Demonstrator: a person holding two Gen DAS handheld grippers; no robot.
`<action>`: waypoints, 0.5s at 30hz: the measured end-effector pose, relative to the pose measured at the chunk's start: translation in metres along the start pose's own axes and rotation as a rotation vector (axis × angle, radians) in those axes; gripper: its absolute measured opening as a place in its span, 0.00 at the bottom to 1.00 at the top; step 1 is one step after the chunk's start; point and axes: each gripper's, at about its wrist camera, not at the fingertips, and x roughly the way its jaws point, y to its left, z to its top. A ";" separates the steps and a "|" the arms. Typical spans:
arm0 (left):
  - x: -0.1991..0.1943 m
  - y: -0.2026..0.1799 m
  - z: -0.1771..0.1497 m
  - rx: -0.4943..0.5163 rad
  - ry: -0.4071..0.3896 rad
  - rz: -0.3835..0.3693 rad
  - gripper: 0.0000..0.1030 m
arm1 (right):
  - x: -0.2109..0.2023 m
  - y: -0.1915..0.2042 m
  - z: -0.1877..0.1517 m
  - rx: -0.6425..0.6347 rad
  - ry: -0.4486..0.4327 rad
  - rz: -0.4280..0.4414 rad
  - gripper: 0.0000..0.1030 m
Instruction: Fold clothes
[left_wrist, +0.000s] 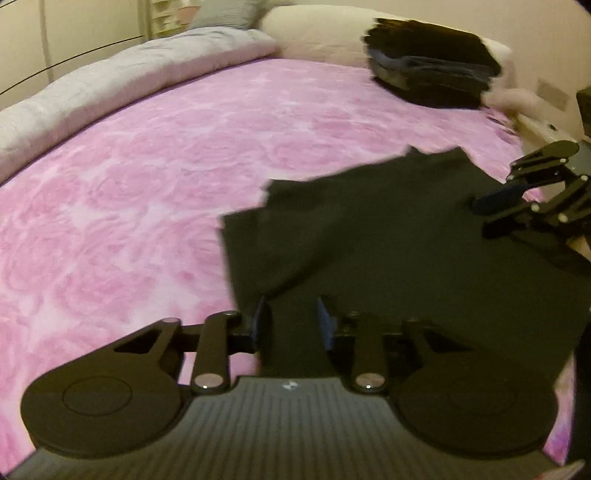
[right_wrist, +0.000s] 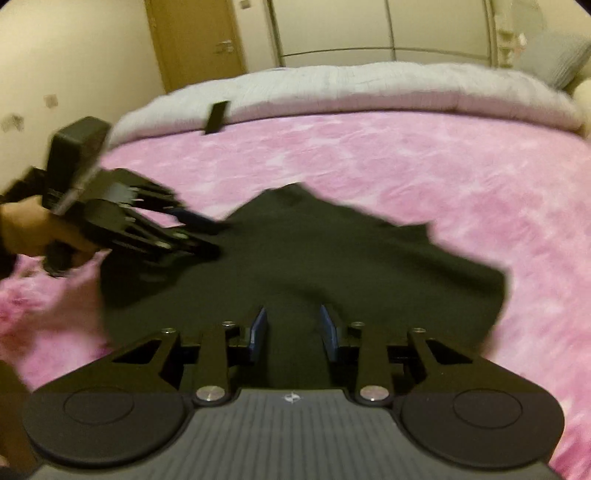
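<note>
1. No words, numbers or brand names can be read in either view.
2. A small white emblem (left_wrist: 287, 386) stands on the ribbed grey housing of the left gripper, too small to read.
3. The same white emblem (right_wrist: 292, 398) stands on the ribbed grey housing of the right gripper.

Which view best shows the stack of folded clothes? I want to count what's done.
The left wrist view: the stack of folded clothes sits at the bed's far end by a pillow, blurred. The right wrist view doesn't show it.
</note>
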 end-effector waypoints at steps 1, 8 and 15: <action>0.003 0.003 0.003 0.012 0.012 0.036 0.46 | 0.003 -0.010 0.003 0.009 -0.002 -0.029 0.32; 0.007 0.003 0.013 0.050 0.036 0.040 0.48 | 0.008 -0.047 0.010 0.056 -0.047 -0.154 0.39; 0.010 -0.002 0.013 0.056 0.043 0.063 0.48 | 0.026 -0.035 0.009 0.011 -0.026 -0.121 0.42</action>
